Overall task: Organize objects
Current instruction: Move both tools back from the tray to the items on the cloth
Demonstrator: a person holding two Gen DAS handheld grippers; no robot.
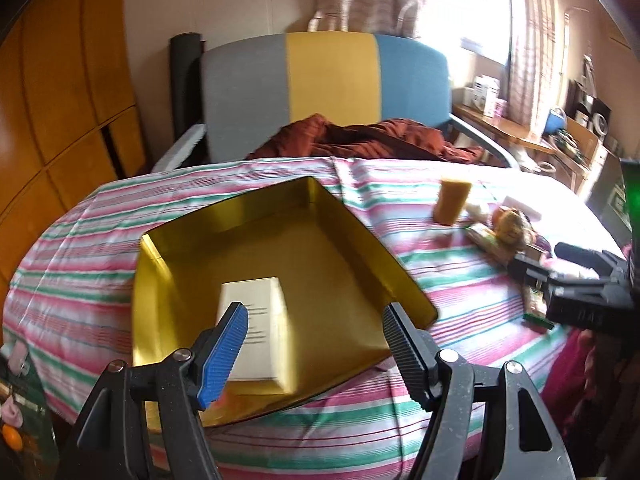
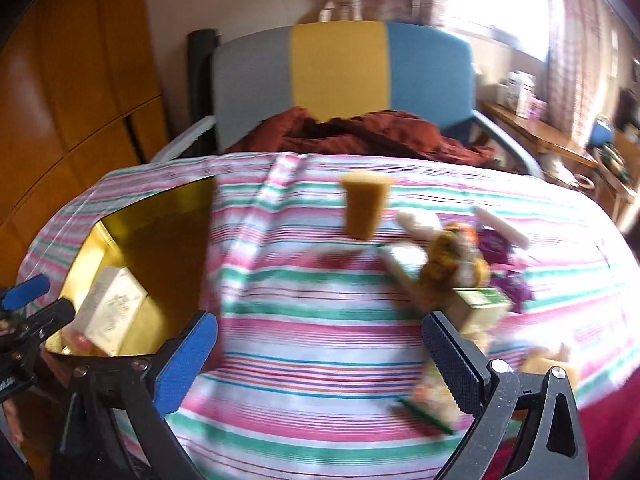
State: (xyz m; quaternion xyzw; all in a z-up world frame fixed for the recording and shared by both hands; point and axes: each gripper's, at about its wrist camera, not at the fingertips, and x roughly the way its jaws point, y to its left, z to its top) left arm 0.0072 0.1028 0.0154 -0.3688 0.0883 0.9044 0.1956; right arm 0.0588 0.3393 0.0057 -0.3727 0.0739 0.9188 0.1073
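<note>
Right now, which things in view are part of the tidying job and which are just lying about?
Job:
- gold tray
- white box lying in the tray
- tan block standing on the striped cloth
- pile of small packets

Lying about:
- chair
- rust blanket
- cluttered desk

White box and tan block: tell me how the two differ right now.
The white box lies flat inside the gold tin; the tan block stands upright on the striped cloth, outside the tin. The white box is pale with printed lines on its face; the tan block is plain and yellowish-brown. Neither is held by a gripper: both the left gripper and the right gripper are open.
</note>
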